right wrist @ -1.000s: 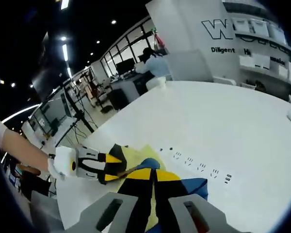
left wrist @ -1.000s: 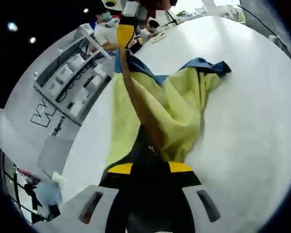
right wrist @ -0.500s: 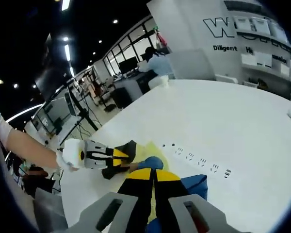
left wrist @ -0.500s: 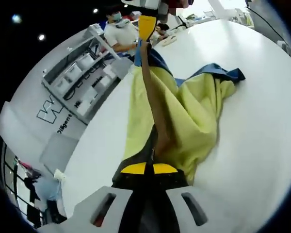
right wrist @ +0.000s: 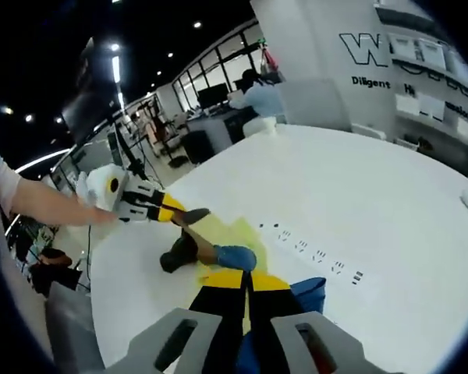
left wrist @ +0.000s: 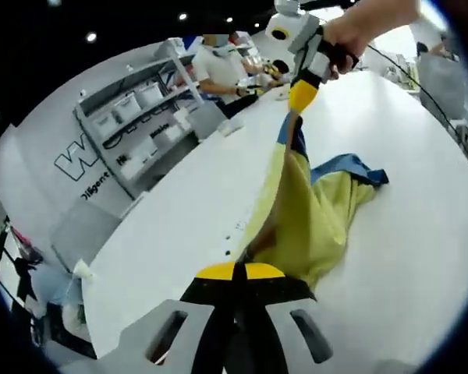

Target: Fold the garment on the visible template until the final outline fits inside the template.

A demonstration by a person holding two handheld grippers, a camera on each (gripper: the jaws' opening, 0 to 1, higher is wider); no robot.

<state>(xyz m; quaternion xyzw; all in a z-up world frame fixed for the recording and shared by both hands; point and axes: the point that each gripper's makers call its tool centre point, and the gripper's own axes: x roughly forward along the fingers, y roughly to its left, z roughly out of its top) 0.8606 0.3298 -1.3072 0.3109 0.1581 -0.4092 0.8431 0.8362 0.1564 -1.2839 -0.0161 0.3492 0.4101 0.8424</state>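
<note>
1. Left gripper [left wrist: 235,270]: fingers pinched onto the garment [left wrist: 316,210]; the grip point is hidden.
2. Right gripper [right wrist: 248,279]: fingers clamped on the garment's blue edge.
3. The garment stretches toward 12 o'clock between both grippers, its tail on the white worktop [left wrist: 421,234].

Garment [left wrist: 312,210]: soft matt cloth, creased; table [left wrist: 421,257]: smooth, faintly glossy white; left gripper [left wrist: 235,271]: matt plastic.
</note>
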